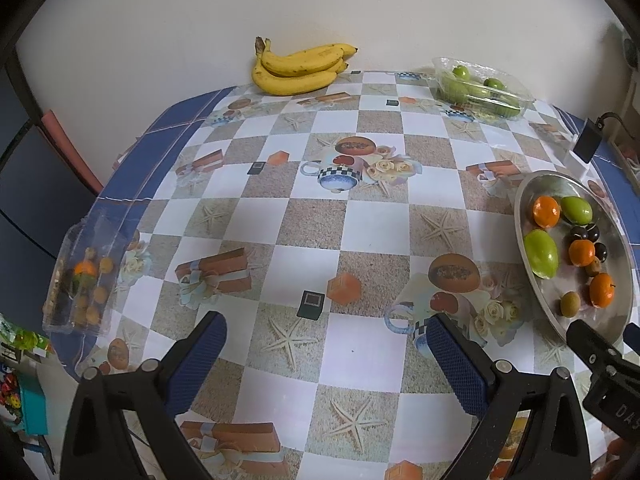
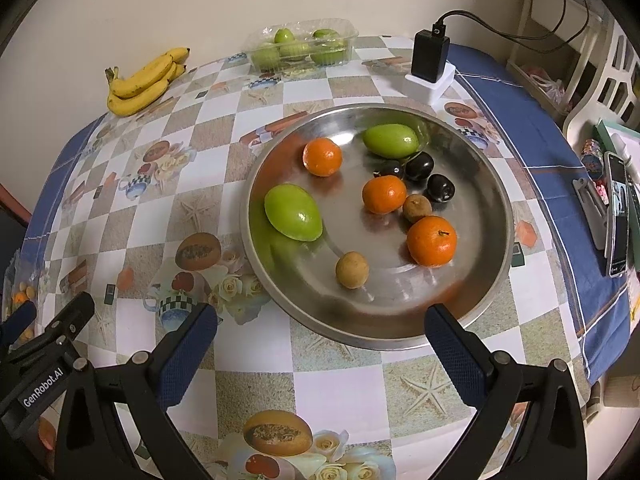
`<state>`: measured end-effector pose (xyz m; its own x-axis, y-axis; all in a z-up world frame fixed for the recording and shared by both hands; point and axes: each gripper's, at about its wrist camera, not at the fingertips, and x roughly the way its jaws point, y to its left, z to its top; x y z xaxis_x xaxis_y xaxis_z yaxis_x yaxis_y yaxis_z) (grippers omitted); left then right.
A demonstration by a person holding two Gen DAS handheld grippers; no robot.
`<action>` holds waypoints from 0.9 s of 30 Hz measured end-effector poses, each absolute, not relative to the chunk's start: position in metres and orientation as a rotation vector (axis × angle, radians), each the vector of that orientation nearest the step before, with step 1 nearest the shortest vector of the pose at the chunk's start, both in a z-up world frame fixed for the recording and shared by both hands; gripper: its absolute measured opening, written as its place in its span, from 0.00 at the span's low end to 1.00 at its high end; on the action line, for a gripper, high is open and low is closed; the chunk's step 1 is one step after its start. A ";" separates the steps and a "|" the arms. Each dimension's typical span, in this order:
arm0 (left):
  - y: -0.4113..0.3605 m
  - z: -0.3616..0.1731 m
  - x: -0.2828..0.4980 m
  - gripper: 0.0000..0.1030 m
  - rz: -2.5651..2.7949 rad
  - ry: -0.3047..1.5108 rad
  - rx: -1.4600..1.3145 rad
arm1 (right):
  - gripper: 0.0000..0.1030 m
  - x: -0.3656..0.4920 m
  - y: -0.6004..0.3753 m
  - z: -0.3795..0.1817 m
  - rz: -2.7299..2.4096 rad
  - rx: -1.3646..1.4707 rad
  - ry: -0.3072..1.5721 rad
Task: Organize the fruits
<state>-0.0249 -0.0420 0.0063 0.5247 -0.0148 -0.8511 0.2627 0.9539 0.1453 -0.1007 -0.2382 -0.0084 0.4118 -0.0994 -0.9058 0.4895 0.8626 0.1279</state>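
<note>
Mixed fruits (image 2: pixel 383 194) are held in a metal tray (image 2: pixel 496 184), just ahead of the right gripper (image 2: pixel 320 350), whose jaws are spread wide and empty. The left gripper (image 1: pixel 326 354), likewise spread, is seen over the tablecloth (image 1: pixel 360 228).

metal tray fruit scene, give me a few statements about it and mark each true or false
1. The metal tray holds three oranges. True.
2. The bananas lie in the tray. False: they lie on the tablecloth near the wall, apart from the tray.
3. Two large green fruits are in the tray. True.
4. The right gripper is shut on an orange. False: its fingers are open and hold nothing.
5. The clear tub near the wall holds green fruits. True.
6. The left gripper holds a small brown fruit. False: it is open and empty over the tablecloth.
</note>
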 end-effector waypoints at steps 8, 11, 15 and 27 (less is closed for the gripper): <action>-0.041 0.004 -0.022 0.99 -0.165 1.012 0.267 | 1.00 -0.098 -0.237 -0.012 -0.378 0.404 1.110; -0.041 0.004 -0.021 0.99 -0.166 1.015 0.268 | 1.00 -0.098 -0.237 -0.012 -0.377 0.403 1.113; -0.041 0.003 -0.019 0.99 -0.168 1.019 0.270 | 1.00 -0.098 -0.238 -0.013 -0.376 0.405 1.115; -0.042 0.002 -0.020 0.99 -0.167 1.021 0.272 | 1.00 -0.098 -0.238 -0.013 -0.374 0.407 1.118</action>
